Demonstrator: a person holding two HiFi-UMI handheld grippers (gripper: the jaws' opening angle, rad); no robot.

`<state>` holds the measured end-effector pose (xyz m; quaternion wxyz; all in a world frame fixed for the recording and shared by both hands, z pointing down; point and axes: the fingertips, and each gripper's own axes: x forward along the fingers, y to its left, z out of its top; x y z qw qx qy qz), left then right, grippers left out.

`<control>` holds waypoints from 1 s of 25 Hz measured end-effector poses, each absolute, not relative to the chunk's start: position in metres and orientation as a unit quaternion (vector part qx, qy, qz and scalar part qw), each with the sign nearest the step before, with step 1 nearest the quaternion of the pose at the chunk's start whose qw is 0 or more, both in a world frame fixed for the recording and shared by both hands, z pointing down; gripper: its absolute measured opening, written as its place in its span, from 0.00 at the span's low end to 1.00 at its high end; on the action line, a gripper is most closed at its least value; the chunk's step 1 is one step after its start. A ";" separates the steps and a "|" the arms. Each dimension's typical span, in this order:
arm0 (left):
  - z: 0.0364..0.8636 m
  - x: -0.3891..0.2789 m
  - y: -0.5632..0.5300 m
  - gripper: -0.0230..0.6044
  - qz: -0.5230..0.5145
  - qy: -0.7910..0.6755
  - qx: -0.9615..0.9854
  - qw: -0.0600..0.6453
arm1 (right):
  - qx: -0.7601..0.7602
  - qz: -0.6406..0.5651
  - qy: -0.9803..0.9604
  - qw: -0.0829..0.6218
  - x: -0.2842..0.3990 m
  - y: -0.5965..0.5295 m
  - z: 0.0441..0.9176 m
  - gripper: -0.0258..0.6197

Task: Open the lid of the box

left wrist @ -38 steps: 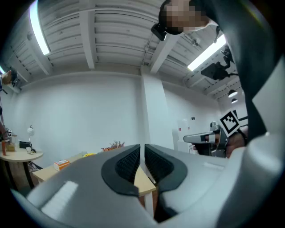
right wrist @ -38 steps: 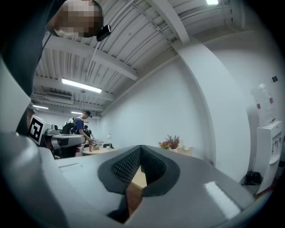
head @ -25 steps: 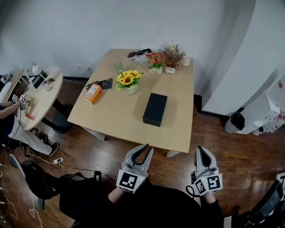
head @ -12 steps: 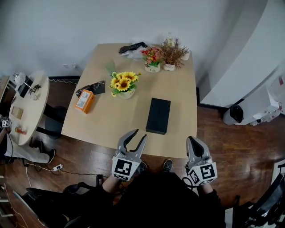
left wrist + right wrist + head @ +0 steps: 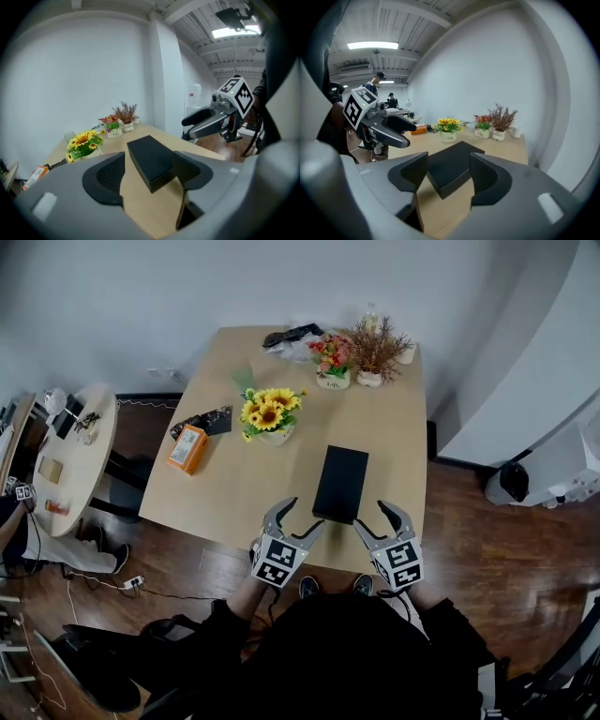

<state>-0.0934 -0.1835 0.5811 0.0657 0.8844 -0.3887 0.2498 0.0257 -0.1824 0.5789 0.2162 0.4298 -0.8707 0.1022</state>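
Note:
A flat black box [image 5: 340, 484] lies lid-down-shut on the wooden table [image 5: 234, 488], its short end toward the front edge. My left gripper [image 5: 302, 516] hovers at the box's near left corner, and my right gripper [image 5: 375, 517] at its near right corner. Both jaws have just been opening and now stand open, with no pad pressing on anything. In the left gripper view the box [image 5: 149, 158] shows ahead between the jaws of the left gripper [image 5: 150, 180], with the right gripper [image 5: 211, 123] beyond. The right gripper view frames the box [image 5: 451, 166] the same way, with the left gripper [image 5: 389, 129] alongside.
A pot of sunflowers [image 5: 267, 416] and an orange packet [image 5: 187, 447] stand left of the box. Two small flower pots [image 5: 354, 360] and a dark bundle [image 5: 291, 337] sit at the table's far end. A round side table [image 5: 70, 442] stands at the left.
Both grippers have come forward and down from over the floor to the table's front edge beside the box. The left jaws have spread wider and the right jaws went from shut to open.

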 end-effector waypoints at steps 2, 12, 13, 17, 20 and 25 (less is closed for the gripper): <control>0.610 -0.085 -0.186 0.55 0.287 -0.352 0.888 0.071 | 0.419 0.113 -0.865 0.251 0.024 -0.188 0.606 0.53; 0.703 -0.071 -0.201 0.54 0.381 -0.287 0.874 0.092 | 0.382 0.135 -0.855 0.324 0.003 -0.187 0.681 0.52; 0.702 -0.068 -0.201 0.51 0.379 -0.289 0.874 0.092 | 0.377 0.129 -0.858 0.325 0.000 -0.187 0.682 0.51; 0.699 -0.060 -0.196 0.47 0.373 -0.313 0.865 0.118 | 0.381 0.134 -0.856 0.324 -0.001 -0.191 0.684 0.50; 0.696 -0.054 -0.195 0.47 0.362 -0.327 0.864 0.123 | 0.380 0.136 -0.857 0.320 0.005 -0.197 0.683 0.50; 0.697 -0.051 -0.191 0.47 0.351 -0.344 0.861 0.132 | 0.369 0.141 -0.862 0.318 0.008 -0.194 0.684 0.49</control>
